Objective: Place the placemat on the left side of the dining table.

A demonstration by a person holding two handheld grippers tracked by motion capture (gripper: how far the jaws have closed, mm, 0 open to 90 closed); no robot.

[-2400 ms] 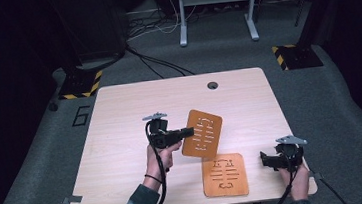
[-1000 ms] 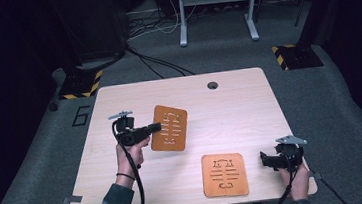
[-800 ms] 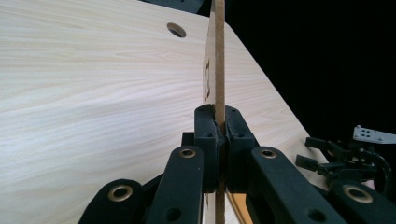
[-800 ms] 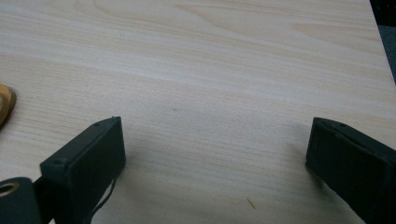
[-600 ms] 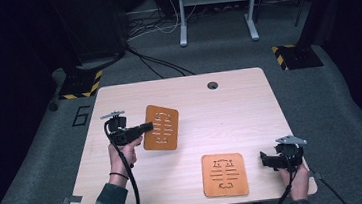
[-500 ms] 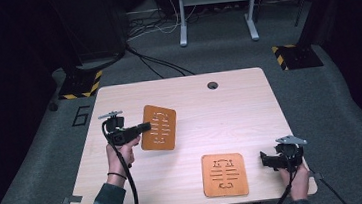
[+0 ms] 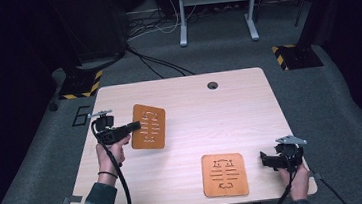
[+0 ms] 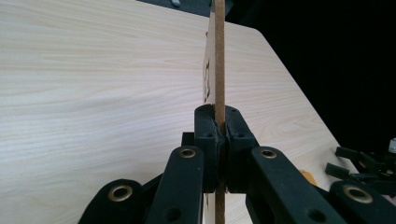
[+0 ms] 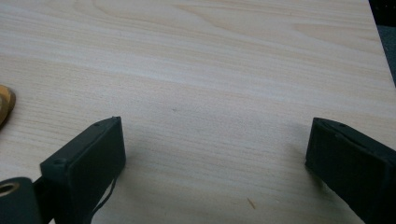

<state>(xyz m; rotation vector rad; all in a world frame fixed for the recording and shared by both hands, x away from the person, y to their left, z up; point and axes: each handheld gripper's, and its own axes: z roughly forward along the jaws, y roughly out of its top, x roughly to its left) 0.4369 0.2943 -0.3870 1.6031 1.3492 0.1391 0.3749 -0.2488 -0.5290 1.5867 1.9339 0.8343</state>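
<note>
High view, item 1: left tongs (image 7: 133, 126), at 9 o'clock on the table (image 7: 249, 105), clamped on the near edge of a brown slotted board (image 7: 148, 126). The board is carried clear of the tabletop and tilted, probably so it can travel without scraping the wood. Gripping by the edge leaves the cut-out face free.

Left gripper view, item 1 detail: the board (image 8: 217, 60) stands edge-on between the 2 black pads, which press on both faces. The thin panel is pinched near its rim, a hold that likely suits a flat piece too low to grasp once it lies down.

Item 2: second brown slotted board (image 7: 224, 173), flat on the table at 6 o'clock, untouched.

Item 3: right tongs (image 7: 265, 159), at 4 o'clock, just beside the flat board's right edge. Right gripper view shows the pads (image 9: 93, 154) wide apart over bare wood, nothing between them, apparently parked in wait.
</note>
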